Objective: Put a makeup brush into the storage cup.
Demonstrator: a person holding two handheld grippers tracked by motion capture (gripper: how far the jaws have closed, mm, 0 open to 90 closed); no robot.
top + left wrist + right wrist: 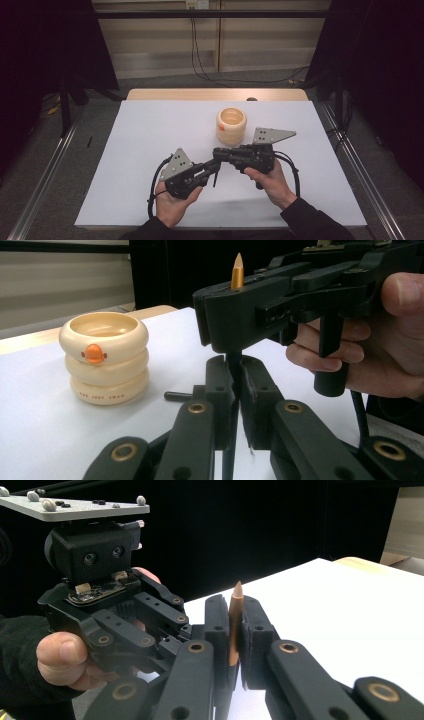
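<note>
Right tongs [234, 630] pinch a gold pen [234, 625] upright btw. the pads, tip pointing up. Left tongs [235, 390] are pressed together on a thin dark rod, the pen's lower part as far as I can tell, directly under the right ones. Both meet low over the white surface [150, 150]. A cream ring cup [231, 126] stands near, just behind them.

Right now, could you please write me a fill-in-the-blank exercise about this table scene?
1. The right hand-held gripper is shut on a pointed ___ stick.
2. The cream holder is built of ___ stacked rings.
3. Its top ring bears a small ___ knob.
Missing words: gold, three, orange.
</note>
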